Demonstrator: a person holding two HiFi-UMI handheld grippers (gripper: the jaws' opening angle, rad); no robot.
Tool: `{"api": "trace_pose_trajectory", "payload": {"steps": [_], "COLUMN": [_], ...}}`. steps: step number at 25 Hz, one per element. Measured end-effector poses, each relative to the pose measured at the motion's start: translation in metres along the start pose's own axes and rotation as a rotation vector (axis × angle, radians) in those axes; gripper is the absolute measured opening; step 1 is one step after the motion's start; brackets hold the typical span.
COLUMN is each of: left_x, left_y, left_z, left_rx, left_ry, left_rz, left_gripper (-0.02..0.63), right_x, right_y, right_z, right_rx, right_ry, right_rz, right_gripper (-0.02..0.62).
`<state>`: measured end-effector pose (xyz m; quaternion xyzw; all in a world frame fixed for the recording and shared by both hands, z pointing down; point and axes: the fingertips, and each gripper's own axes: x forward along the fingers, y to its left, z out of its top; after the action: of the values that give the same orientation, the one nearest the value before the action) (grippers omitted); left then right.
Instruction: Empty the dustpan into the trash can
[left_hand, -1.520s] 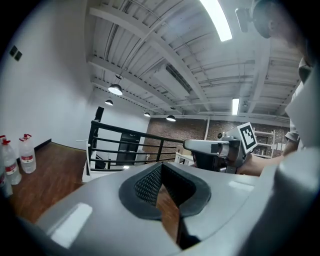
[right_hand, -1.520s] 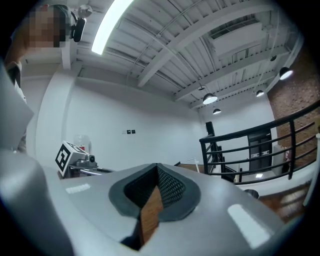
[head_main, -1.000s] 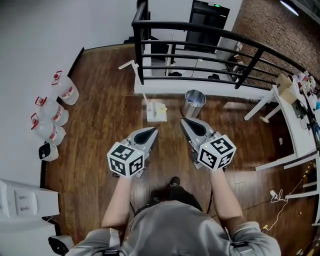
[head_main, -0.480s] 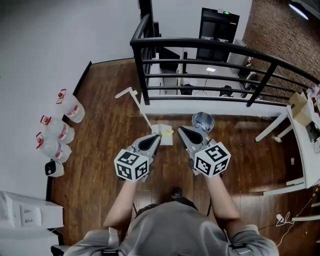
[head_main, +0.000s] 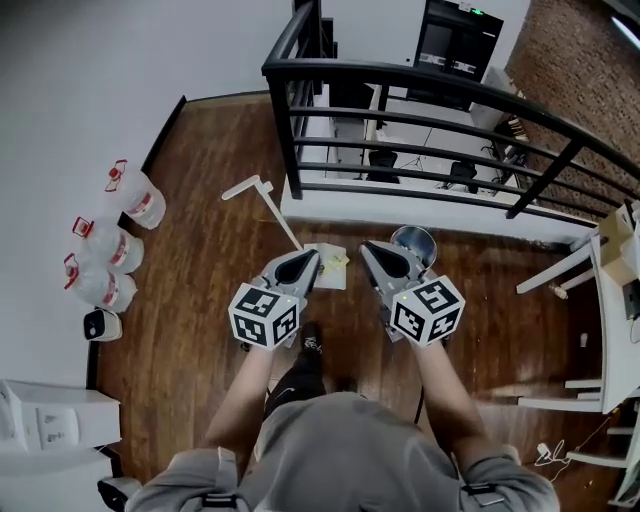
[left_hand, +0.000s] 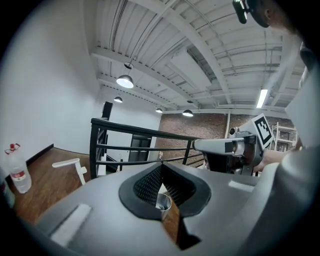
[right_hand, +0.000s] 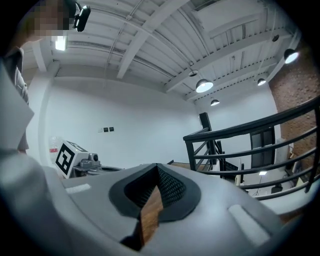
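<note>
A white long-handled dustpan stands on the wood floor below the railing, with yellowish scraps in its pan. Its handle leans up to the left. To its right stands a round metal trash can. My left gripper is shut and empty, its tip over the dustpan's near edge. My right gripper, also shut and empty, points between the dustpan and the can. In the left gripper view the shut left gripper frames the trash can in the slot below its tip. In the right gripper view the right gripper shows only floor.
A black metal railing runs across just behind the dustpan and can. Three water jugs stand along the left wall, with a small white device beside them. White table legs are at the right. The person's foot is below the grippers.
The person has walked forward. The dustpan and trash can, earlier well ahead of the grippers, now sit right at their tips. Both grippers stayed shut.
</note>
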<state>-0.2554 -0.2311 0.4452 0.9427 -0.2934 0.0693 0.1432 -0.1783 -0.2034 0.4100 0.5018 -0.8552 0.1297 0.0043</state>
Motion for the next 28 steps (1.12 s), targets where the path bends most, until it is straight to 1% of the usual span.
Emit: {"api": "trace_pose_trajectory", "payload": {"steps": [3,9,13,16,18,20,21,22,24,26,27,28], "left_x": [0.031,0.081,0.109,0.129,0.137,0.142,0.143,0.143,0.141,0.139,0.14,0.141], "left_y": [0.033,0.104,0.145,0.168,0.191,0.222,0.238,0.254,0.281,0.304,0.315,0.324], "left_z": [0.011,0.036,0.035,0.019,0.005,-0.015,-0.028,-0.042,-0.07,-0.09,-0.097,-0.102], "left_rx": [-0.006,-0.028,-0.04,-0.048,-0.049,-0.073,-0.093,-0.113,-0.144,-0.17,-0.18,-0.188], "left_ry": [-0.029,-0.045,-0.026,0.012,0.038,0.077,0.103,0.129,0.173,0.188,0.187,0.185], "left_rz": [-0.021,-0.042,-0.008,0.035,0.078,0.131,0.162,0.2,0.294,0.385,0.422,0.454], "left_gripper": [0.005,0.005,0.005,0.005,0.005,0.005,0.018,0.053,0.094,0.094,0.103,0.141], "right_x": [0.036,0.109,0.148,0.166,0.181,0.2,0.208,0.215,0.224,0.227,0.228,0.23], "right_y": [-0.02,-0.059,-0.083,-0.1,-0.107,-0.108,-0.108,-0.108,-0.112,-0.116,-0.117,-0.117], "right_z": [0.006,0.03,0.041,0.04,0.035,0.029,0.025,0.021,0.015,0.013,0.013,0.013], "right_rx": [-0.005,-0.035,-0.024,-0.003,0.012,0.02,0.021,0.022,0.03,0.045,0.052,0.056], "right_ry": [0.022,0.057,0.047,0.054,0.064,0.083,0.095,0.106,0.124,0.133,0.135,0.136], "right_rz": [0.009,-0.043,-0.055,-0.041,-0.027,-0.009,-0.001,0.004,0.01,0.014,0.017,0.019], "right_gripper": [-0.002,-0.002,-0.002,-0.002,-0.002,-0.002,-0.002,-0.002,-0.002,-0.002,-0.002,-0.002]}}
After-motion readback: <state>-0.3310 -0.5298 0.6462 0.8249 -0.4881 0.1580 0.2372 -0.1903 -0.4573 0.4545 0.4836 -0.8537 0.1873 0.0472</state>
